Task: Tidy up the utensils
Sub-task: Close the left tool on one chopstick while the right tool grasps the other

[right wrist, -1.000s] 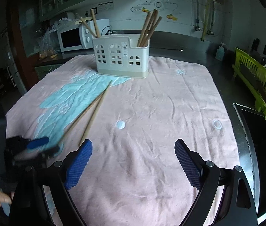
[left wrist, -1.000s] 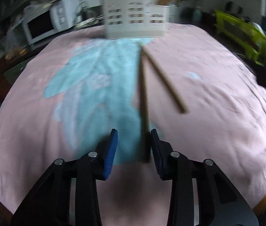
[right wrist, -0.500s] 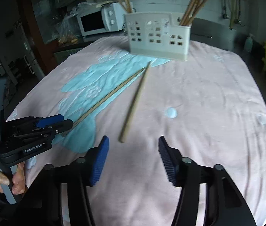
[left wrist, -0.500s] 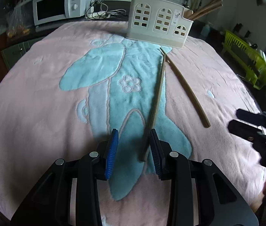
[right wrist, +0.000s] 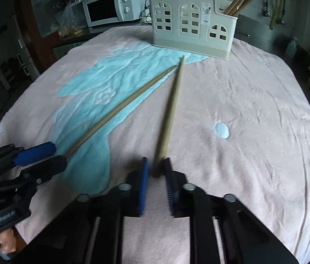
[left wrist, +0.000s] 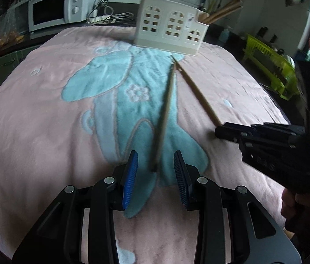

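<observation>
Chopsticks (right wrist: 119, 110) on cloth (right wrist: 243, 101) — before holder (right wrist: 190, 26)

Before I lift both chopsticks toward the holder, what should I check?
1. Right gripper clamped on right chopstick: ok; its jaws have just closed on the near end.
2. Left gripper clamped on left chopstick: not ok; the near end lies between open pads, untouched.
3. Far tips of the two chopsticks apart: cannot tell; they lie very close.
4. Holder upright: ok.
5. Towel between chopsticks and holder free of obstacles: ok.
</observation>
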Motion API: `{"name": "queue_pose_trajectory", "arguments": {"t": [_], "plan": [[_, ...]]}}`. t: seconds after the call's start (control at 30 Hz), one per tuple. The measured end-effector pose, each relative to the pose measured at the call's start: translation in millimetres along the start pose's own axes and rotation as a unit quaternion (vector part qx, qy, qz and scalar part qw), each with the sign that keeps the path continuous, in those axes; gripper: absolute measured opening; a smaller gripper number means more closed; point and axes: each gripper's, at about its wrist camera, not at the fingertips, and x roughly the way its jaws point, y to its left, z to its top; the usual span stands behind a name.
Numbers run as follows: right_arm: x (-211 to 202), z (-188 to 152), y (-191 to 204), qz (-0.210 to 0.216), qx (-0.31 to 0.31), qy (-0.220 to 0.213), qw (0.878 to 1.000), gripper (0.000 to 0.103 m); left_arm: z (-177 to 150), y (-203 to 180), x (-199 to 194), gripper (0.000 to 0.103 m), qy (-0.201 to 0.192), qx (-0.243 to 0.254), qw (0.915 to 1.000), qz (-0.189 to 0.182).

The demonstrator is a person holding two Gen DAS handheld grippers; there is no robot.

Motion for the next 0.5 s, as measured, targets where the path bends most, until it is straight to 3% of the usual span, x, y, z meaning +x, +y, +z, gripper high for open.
{"name": "queue_pose_trajectory", "arguments": {"t": [0.3,0.5], "plan": [[-9,-3,-19,0.011,0.021,-0.007,1.0,0.008,2,-9,10,0.032,0.007,0.013,0.9997,0.018],[-37,-4,-37,0.01,0.033,-0.04,0.999,0.007,6,-7,14,0.014,0.004,0.017,0.9989,0.044]]}}
